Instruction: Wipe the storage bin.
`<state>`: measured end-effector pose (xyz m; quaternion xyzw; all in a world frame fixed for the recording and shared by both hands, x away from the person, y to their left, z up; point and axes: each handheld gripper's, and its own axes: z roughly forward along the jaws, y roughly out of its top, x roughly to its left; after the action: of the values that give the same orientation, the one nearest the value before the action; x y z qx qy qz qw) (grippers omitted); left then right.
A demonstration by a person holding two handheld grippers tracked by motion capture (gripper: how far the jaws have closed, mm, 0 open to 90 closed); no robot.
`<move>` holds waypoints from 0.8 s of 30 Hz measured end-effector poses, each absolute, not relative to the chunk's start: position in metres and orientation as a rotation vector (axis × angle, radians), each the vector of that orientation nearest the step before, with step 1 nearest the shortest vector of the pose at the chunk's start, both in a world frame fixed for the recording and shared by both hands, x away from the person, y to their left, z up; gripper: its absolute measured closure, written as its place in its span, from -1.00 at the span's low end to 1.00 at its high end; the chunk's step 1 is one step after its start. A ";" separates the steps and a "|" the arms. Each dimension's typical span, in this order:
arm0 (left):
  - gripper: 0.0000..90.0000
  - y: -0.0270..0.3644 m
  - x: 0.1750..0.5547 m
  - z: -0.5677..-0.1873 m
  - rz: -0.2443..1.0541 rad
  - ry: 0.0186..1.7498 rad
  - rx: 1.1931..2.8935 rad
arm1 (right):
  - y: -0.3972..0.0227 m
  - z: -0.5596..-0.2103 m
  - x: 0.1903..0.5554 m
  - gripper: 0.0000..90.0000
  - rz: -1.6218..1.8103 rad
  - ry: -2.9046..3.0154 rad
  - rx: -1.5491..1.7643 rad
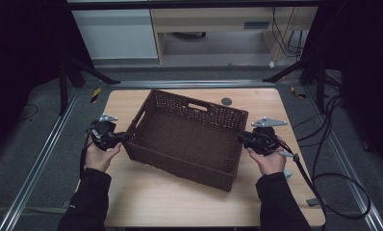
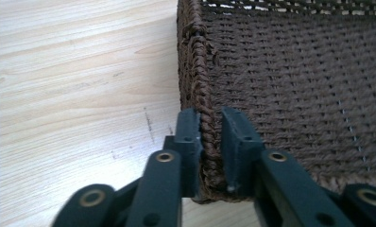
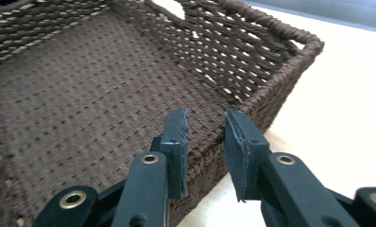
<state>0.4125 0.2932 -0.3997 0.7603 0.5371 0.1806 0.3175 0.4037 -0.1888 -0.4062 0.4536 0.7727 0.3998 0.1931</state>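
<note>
Your left gripper point(image 2: 209, 137) pinches the basket point(image 1: 189, 137) rim at 9 o'clock; your right gripper point(image 3: 207, 142) straddles the 3 o'clock rim, jaws spread.

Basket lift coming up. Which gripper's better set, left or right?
Left. The left gripper already pinches the basket rim between its pads. The right gripper straddles the opposite rim with a visible gap, so it likely needs to close first.
</note>
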 end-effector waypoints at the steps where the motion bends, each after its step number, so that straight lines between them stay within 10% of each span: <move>1: 0.75 0.293 0.414 -0.400 0.479 1.417 2.009 | -0.190 -0.406 0.401 0.56 1.135 2.174 1.280; 18: 0.80 0.298 0.445 -0.403 0.484 1.456 1.983 | -0.192 -0.407 0.418 0.46 1.100 2.123 1.283; 24: 0.53 0.296 0.431 -0.396 0.503 1.444 1.949 | -0.195 -0.408 0.411 0.47 1.115 2.142 1.280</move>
<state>0.4314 0.2959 -0.3965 0.7437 0.5512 0.1921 0.3260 0.4112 -0.1949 -0.4078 0.4587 0.7673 0.3996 0.2028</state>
